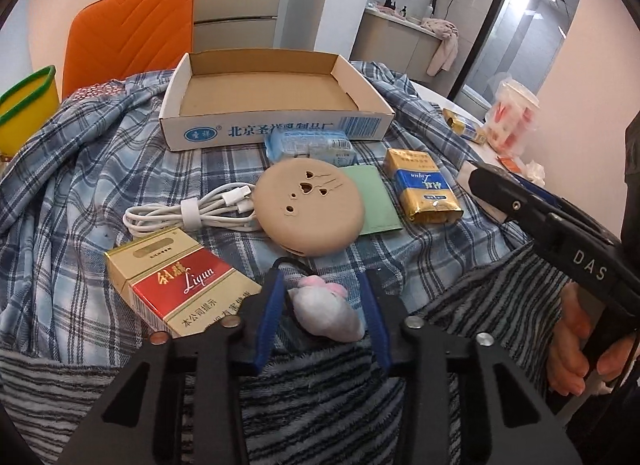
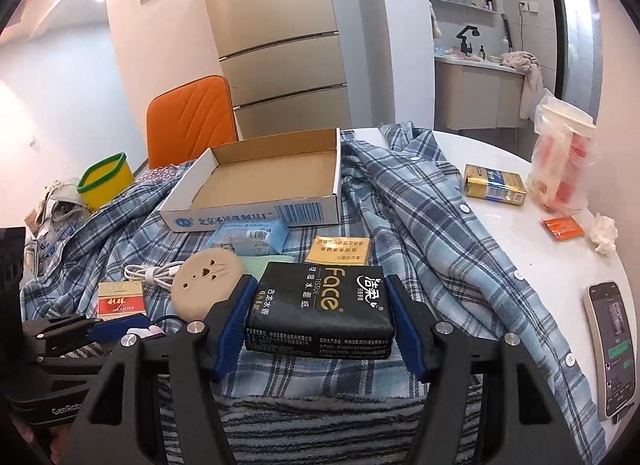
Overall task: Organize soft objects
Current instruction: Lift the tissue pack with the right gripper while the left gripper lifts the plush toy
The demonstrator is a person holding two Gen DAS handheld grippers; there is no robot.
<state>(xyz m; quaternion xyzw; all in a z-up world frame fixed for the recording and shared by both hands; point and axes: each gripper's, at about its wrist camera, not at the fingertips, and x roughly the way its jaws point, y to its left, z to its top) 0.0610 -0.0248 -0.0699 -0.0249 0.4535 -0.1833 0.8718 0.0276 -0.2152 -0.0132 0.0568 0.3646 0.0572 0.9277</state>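
A small grey-white plush toy [image 1: 328, 313] with pink ears lies on the blue plaid shirt [image 1: 80, 185], between the blue fingers of my left gripper [image 1: 323, 275]. Both fingers flank the toy closely, with a thin dark gap on its left side. A black cord loops off the toy's far end. My right gripper [image 2: 320, 279] is shut on a black tissue pack [image 2: 320, 317] printed "Face", its pads pressing both short sides. An empty open cardboard box [image 1: 280, 131] stands beyond, also seen in the right wrist view [image 2: 248, 219].
On the shirt lie a beige round gadget [image 1: 312, 209], a white cable [image 1: 188, 213], a red cigarette pack [image 1: 180, 285], a gold pack [image 1: 424, 189] and a blue wipes pack [image 1: 308, 145]. A striped fleece [image 1: 320, 405] lies nearest. A phone [image 2: 612, 349] and a bagged cup [image 2: 560, 157] are on the white table.
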